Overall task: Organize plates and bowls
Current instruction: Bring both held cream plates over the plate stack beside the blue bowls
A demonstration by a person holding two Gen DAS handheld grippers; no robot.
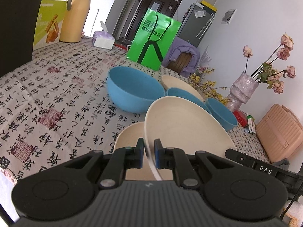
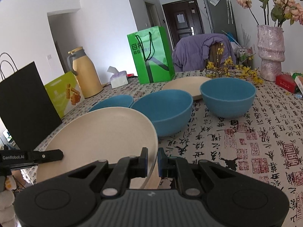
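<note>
My left gripper (image 1: 148, 152) is shut on the rim of a cream plate (image 1: 181, 128), held tilted above a second cream plate (image 1: 128, 134) that lies on the table. My right gripper (image 2: 152, 158) is shut on the opposite rim of the same cream plate (image 2: 102, 136). Three blue bowls stand beyond: a large one (image 1: 132, 89), one (image 1: 181, 94) behind the held plate, and one (image 1: 223, 113) at the right. In the right wrist view they show as left (image 2: 115, 101), middle (image 2: 162, 109) and right (image 2: 227, 96). Another cream plate (image 2: 187, 84) lies behind them.
The table has a calligraphy-print cloth (image 1: 56, 94). At the back stand a green paper bag (image 1: 153, 39), a yellow thermos jug (image 1: 77, 13), a tissue pack (image 1: 103, 39) and a black bag (image 2: 26, 102). A vase with flowers (image 2: 270, 53) and small boxes (image 2: 286, 83) are at the right.
</note>
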